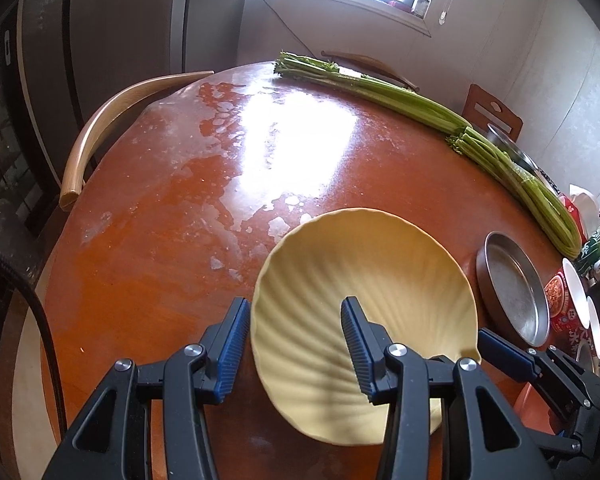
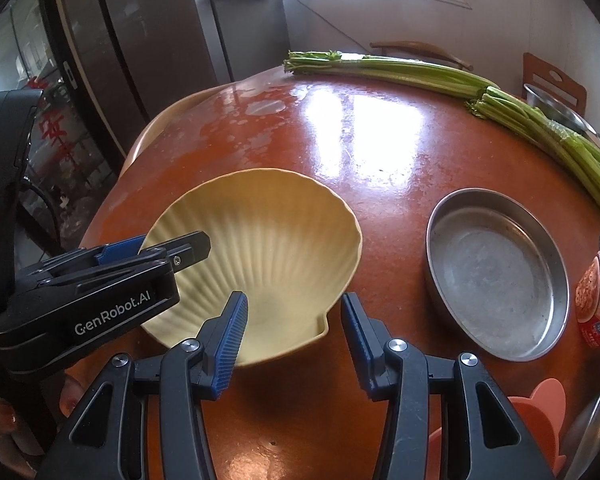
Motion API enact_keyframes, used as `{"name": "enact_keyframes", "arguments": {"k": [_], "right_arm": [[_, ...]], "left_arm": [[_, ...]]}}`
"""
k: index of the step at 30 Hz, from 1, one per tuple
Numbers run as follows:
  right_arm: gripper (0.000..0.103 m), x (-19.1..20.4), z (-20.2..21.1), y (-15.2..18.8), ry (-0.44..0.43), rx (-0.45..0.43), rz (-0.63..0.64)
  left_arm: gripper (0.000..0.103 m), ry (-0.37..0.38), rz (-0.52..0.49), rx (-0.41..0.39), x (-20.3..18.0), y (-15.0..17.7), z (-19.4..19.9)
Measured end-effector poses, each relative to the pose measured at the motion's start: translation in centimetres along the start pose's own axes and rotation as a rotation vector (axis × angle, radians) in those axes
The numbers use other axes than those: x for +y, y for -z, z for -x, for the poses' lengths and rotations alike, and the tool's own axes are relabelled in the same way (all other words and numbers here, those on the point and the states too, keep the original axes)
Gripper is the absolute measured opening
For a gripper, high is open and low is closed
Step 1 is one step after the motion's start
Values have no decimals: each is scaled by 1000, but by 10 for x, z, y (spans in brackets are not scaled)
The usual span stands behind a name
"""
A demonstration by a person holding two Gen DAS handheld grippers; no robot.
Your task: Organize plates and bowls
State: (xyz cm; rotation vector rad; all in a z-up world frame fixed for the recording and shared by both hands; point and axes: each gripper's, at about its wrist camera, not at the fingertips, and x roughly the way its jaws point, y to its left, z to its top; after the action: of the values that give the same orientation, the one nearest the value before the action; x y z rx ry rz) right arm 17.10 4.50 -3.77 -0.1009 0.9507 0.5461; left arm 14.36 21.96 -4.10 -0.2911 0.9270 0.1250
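Shell plate (image 2: 260, 248) — near rim between both grippers' fingers (image 2: 236, 336), far edge unobstructed

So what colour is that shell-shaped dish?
The shell-shaped dish is pale yellow with fanned ribs, clearest in the right wrist view.

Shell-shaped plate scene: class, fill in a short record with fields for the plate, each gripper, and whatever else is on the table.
plate: pale yellow, ribbed like a shell, empty
table: glossy red-brown
left gripper: clamped on the plate's left rim
right gripper: at the plate's near corner; grip unclear
metal pan: empty, right of the plate, not touching it
celery: two bundles along the table's far edge
printed cup: right of the pan
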Motion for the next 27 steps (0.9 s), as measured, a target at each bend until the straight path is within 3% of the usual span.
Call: {"name": "enact_keyframes", "arguments": {"k": [4,11,27], "right_arm": [[51,-4,7,2,3,-7,-8],[51,-13,31,4,12,-46,-19],[51,-49,103,30,27,-133,-66]], "left_arm": [[48,-32,9,-23,6,1,9],[48,-27,7,-80,3,7,42],[52,46,-134,-127,-62,25,79]]}}
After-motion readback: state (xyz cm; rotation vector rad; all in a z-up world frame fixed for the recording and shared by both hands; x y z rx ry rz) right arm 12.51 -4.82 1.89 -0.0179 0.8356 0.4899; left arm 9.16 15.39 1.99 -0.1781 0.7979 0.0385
